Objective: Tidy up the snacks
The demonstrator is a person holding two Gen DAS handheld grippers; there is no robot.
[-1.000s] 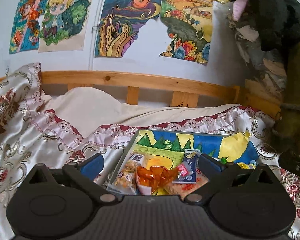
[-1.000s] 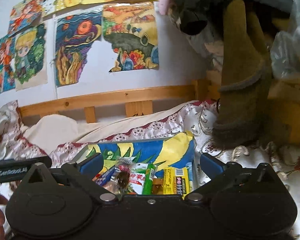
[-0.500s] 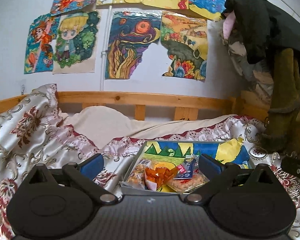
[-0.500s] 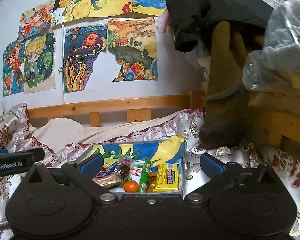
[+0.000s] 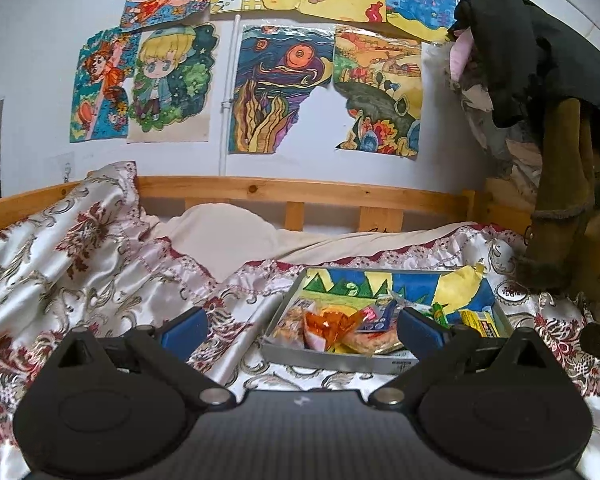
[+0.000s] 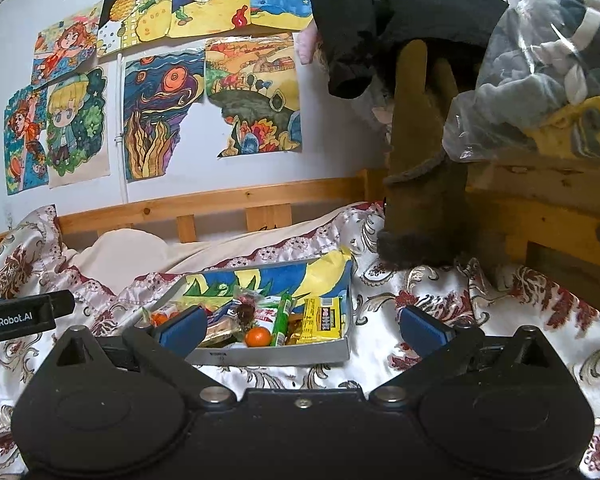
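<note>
- Satin bedspread (image 5: 80, 264) with a red floral print covers a bed with a wooden rail (image 5: 300, 192); coloured drawings (image 5: 284, 88) are taped to the white wall behind it.
- Shallow grey box (image 6: 276, 354) lies flat on the bedspread, long side roughly parallel to the rail. Its raised back panel is painted blue, yellow and green.
- Box contents, right wrist view: small orange fruit (image 6: 258, 336) at the front; green stick packet (image 6: 284, 314) just beside it, long axis running front to back; yellow bar packet (image 6: 326, 318) at the right end, also lying front to back; dark-wrapped sweet (image 6: 246, 310) behind the fruit.
- Box contents, left wrist view: orange cellophane wrapper (image 5: 332, 322) near the middle of the box (image 5: 324, 358), with pale snack bags (image 5: 294, 320) to its left.
- Left gripper (image 5: 300, 326): jaws spread wide, nothing between them, positioned short of the box's left end.
- Right gripper (image 6: 302, 326): jaws spread wide, nothing held, positioned short of the box front.
- Brown boot (image 6: 420, 160) stands upright at the far right, with dark clothing (image 6: 388, 12) piled above it.
</note>
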